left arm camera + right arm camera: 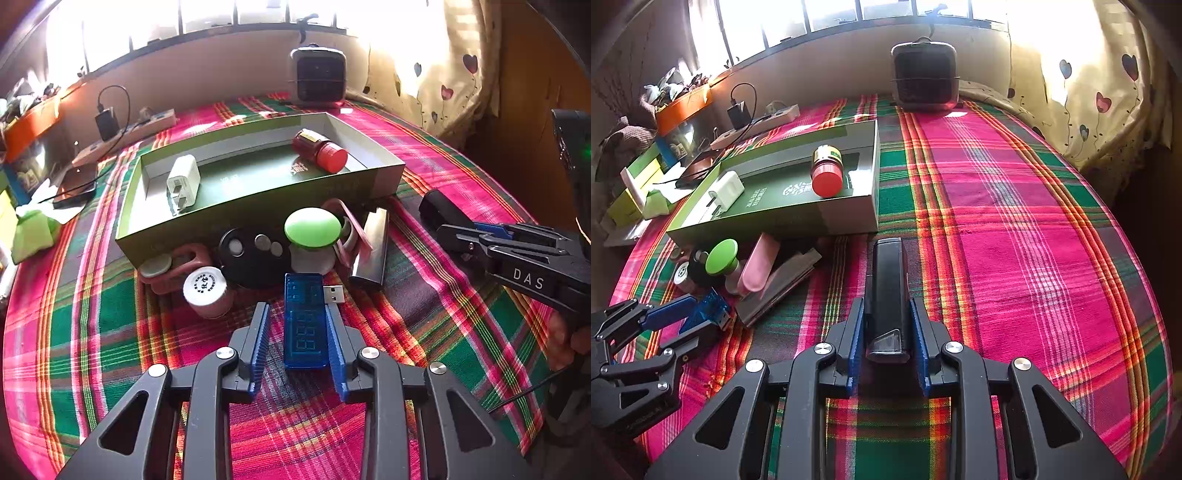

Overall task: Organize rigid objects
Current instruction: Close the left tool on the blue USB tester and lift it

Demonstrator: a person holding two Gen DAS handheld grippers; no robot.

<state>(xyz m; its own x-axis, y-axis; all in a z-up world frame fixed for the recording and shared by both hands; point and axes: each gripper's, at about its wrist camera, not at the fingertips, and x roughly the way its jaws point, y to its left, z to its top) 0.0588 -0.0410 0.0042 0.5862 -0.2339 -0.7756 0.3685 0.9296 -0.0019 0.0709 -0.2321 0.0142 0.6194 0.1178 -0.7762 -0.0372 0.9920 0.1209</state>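
A green open box (236, 214) lies on the plaid cloth and holds a white charger (183, 180) and a red-capped bottle (320, 150). My left gripper (298, 314) is open around a blue USB meter (304, 321); the right pad touches it, the left pad stands apart. My right gripper (888, 310) is shut on a black rectangular device (888, 291) over the cloth. It also shows in the left wrist view (448, 218). The box (775, 218), charger (726, 192) and bottle (827, 171) show in the right wrist view.
In front of the box lie a green-capped bottle (313, 236), a black remote (251, 254), a white-capped jar (207, 291), a pink piece (177, 266) and a silver bar (371, 247). A fan heater (317, 75) and a power strip (125, 136) stand behind.
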